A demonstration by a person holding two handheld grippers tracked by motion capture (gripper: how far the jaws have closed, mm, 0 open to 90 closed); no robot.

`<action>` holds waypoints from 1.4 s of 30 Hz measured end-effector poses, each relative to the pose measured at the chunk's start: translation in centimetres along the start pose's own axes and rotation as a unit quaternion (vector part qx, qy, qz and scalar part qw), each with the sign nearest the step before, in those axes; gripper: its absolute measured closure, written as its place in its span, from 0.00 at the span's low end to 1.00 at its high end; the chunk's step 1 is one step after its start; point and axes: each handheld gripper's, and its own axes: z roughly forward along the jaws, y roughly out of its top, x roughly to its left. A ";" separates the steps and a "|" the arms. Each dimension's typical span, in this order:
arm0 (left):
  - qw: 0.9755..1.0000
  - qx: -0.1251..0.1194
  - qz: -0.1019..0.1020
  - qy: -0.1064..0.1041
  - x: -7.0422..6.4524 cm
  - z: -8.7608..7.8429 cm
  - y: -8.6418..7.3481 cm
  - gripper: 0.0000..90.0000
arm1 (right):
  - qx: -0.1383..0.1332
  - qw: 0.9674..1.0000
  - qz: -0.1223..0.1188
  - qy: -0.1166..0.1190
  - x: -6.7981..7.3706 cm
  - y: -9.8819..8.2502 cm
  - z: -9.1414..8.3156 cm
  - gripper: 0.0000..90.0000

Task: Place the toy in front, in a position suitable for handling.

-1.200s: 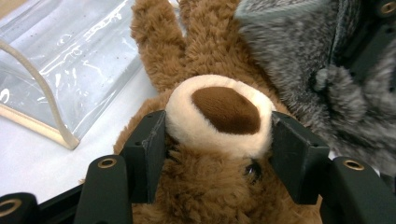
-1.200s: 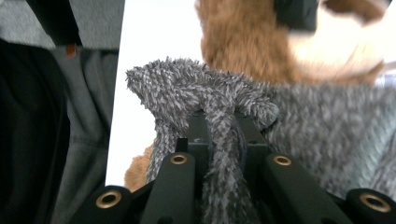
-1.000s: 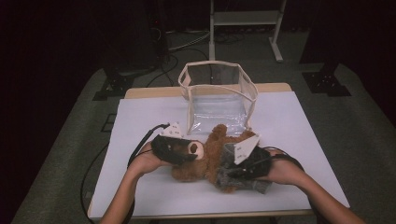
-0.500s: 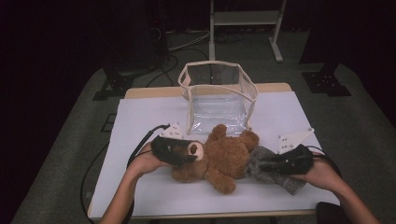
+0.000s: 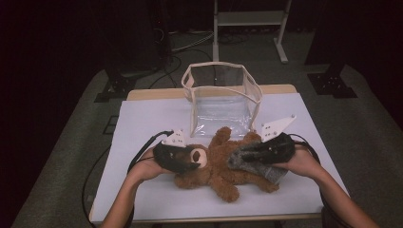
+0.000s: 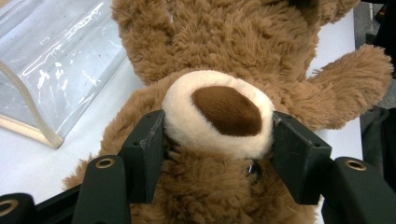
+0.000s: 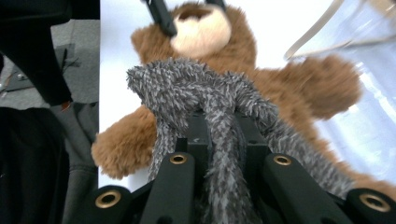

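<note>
Your left tool [image 5: 183,159] pinches the teddy bear [image 5: 223,164] by its cream muzzle [image 6: 219,112]; in the left gripper view both jaws press the muzzle's sides. The bear lies on its back across the near middle of the white bench [image 5: 142,118], head to the left, just near of the clear bag [image 5: 222,97], which stands open-topped.

Your right tool [image 5: 252,154] is clamped on a grey knit cloth [image 7: 205,93]; in the right gripper view the fabric bunches between the jaws and drapes over them. The cloth hangs over the bear's right side, touching the fur.

Step in hand, as judged: dressing or wrapping the bear with the grey cloth while the left tool steadies the head.

Next move calls for: keep the muzzle grip firm, and carry the cloth leftward over the body without dragging the bear. Whether the cloth has an opening cannot be told.
</note>
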 end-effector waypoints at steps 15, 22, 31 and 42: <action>1.000 0.002 0.007 0.000 -0.7 0.0 0.0 0.43 | -0.020 0.995 0.093 0.005 1.3 -8.5 -2.3 0.87; 1.000 0.006 0.018 0.001 -0.8 0.0 0.1 0.43 | -0.043 0.996 0.073 -0.017 0.4 -5.8 -4.3 0.87; 0.999 0.016 0.033 -0.001 -1.3 -0.2 0.1 0.43 | -0.013 1.000 0.012 0.000 -1.8 1.5 0.1 0.87; 0.999 -0.014 0.031 -0.027 -1.9 -1.5 1.3 0.42 | 0.003 0.999 0.036 0.030 -1.3 -0.7 1.8 0.87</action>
